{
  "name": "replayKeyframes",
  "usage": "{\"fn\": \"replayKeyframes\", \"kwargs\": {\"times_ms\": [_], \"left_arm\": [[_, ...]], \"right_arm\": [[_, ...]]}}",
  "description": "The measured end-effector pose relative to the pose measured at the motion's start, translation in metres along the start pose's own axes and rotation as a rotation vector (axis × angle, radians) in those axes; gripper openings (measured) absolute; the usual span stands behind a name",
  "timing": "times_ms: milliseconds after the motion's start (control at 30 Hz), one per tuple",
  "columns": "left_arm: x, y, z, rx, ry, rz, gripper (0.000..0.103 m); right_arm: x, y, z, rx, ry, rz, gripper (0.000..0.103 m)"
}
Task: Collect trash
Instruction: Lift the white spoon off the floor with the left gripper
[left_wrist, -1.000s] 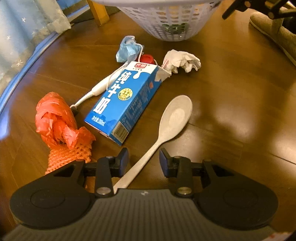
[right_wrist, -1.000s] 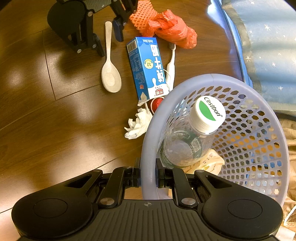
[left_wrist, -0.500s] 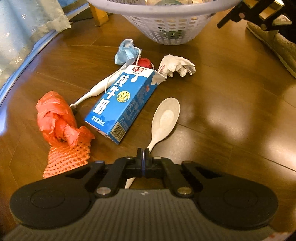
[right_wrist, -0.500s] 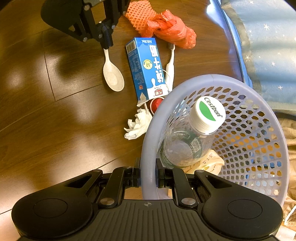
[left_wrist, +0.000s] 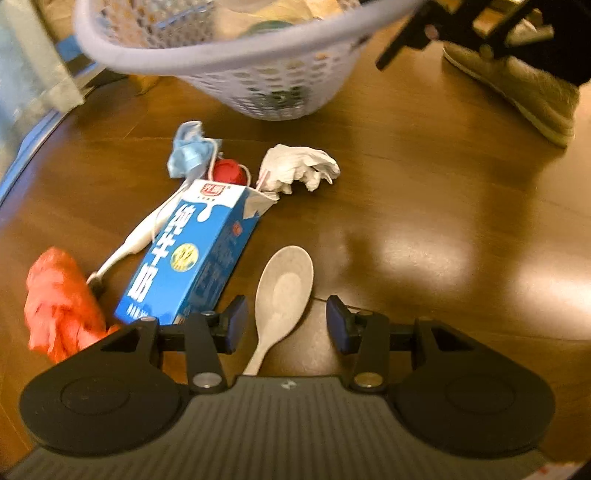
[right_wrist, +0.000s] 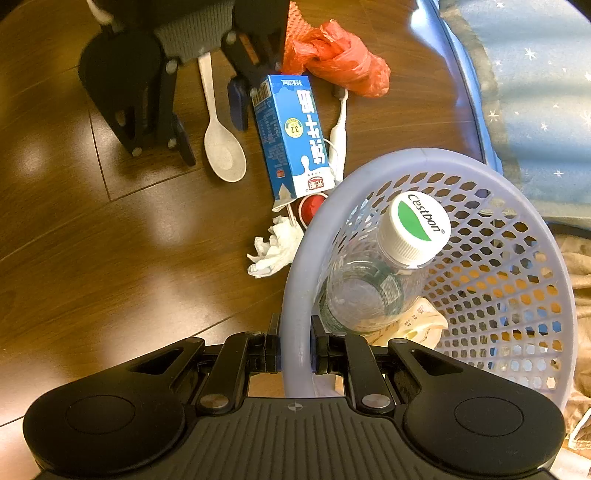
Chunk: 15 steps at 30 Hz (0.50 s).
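A pale spoon (left_wrist: 284, 288) lies on the wood floor between the fingers of my left gripper (left_wrist: 287, 323), which is open around its neck. A blue milk carton (left_wrist: 195, 254) lies just to the left, with an orange plastic bag (left_wrist: 59, 302) beyond it. A crumpled white tissue (left_wrist: 299, 168), a blue face mask (left_wrist: 190, 149), a red cap (left_wrist: 229, 171) and a white toothbrush (left_wrist: 136, 240) lie farther ahead. My right gripper (right_wrist: 295, 350) is shut on the rim of the lilac basket (right_wrist: 369, 166), which holds a clear bottle (right_wrist: 384, 266).
A person's grey shoe (left_wrist: 517, 92) stands at the far right of the floor. Blue starred fabric (right_wrist: 535, 92) borders the floor beside the basket. Orange mesh netting (right_wrist: 295, 22) lies behind the plastic bag. Bare floor stretches to the right of the spoon.
My left gripper was open, shut at the spoon's handle half a second ago, and is open again, farther forward along the spoon. The right gripper has kept its hold on the basket.
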<state>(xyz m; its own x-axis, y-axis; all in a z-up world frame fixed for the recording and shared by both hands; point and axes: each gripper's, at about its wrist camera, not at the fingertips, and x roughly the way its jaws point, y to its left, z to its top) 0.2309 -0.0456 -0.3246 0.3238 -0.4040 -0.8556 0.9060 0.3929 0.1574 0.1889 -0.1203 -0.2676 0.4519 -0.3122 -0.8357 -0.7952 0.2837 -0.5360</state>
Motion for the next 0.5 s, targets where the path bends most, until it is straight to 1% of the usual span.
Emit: {"fn": "replayKeyframes", "kwargs": {"times_ms": [133,267,333,367,400,500], "left_arm": [[0.009,0.01,0.005,-0.018,-0.009,-0.007,0.041],[0.015,0.02,0.011,-0.011,-0.002,-0.068,0.041],[0.016,0.022,0.013,0.001,0.005,-0.092,0.037],[0.016,0.022,0.013,0.011,0.01,-0.104,0.031],[0.016,0.022,0.013,0.017,0.014,-0.113,0.029],[0.011,0.021,0.011,0.025,0.019,-0.1,0.028]], "right_arm": [[0.0,0.0,-0.001,0.003,-0.004,0.001,0.01],[0.0,-0.002,-0.002,0.011,-0.007,0.003,0.01],[-0.001,-0.002,-0.002,0.013,-0.009,0.003,0.01],[-0.001,-0.002,-0.002,0.012,-0.009,0.003,0.01],[-0.001,-0.002,-0.002,0.012,-0.009,0.003,0.01],[-0.001,-0.003,-0.002,0.012,-0.01,0.002,0.01]]}}
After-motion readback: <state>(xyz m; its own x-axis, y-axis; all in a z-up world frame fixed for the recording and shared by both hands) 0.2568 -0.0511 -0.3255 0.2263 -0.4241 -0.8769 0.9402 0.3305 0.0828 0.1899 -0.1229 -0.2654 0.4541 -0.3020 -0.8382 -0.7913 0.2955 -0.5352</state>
